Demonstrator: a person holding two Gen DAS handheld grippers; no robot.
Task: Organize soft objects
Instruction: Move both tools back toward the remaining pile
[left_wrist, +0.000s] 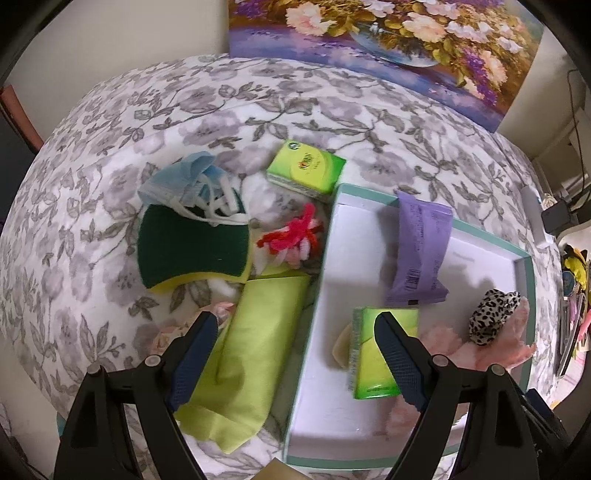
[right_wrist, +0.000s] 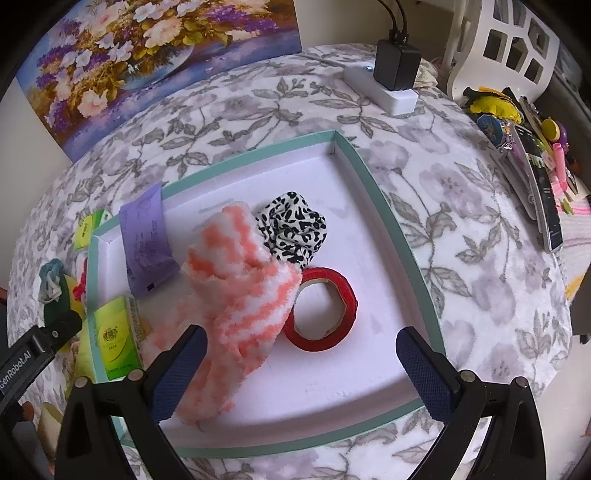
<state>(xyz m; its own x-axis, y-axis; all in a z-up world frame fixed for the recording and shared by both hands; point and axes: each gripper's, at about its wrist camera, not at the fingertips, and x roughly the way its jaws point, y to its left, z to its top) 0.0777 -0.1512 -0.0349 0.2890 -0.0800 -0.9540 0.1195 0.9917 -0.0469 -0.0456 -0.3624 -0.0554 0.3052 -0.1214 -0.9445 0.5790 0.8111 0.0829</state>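
Note:
A white tray with a teal rim (left_wrist: 325, 236) (right_wrist: 373, 184) lies on the floral blanket. In it are a purple tissue pack (left_wrist: 421, 251) (right_wrist: 146, 240), a green tissue pack (left_wrist: 373, 365) (right_wrist: 110, 339), a leopard scrunchie (left_wrist: 493, 317) (right_wrist: 295, 229), a fluffy pink-and-white sock (right_wrist: 240, 302) and a red tape roll (right_wrist: 325, 310). My left gripper (left_wrist: 295, 358) is open over the tray's left wall, above a lime cloth (left_wrist: 251, 354). My right gripper (right_wrist: 299, 365) is open over the tray, the sock at its left finger.
Left of the tray lie a green-and-yellow sponge (left_wrist: 192, 247), a blue face mask (left_wrist: 184, 181), red and pink yarn (left_wrist: 291, 236) and another green tissue pack (left_wrist: 306, 166). A flower painting (left_wrist: 388, 40) leans behind. A power strip with a charger (right_wrist: 391, 77) and clutter (right_wrist: 528, 155) sit at right.

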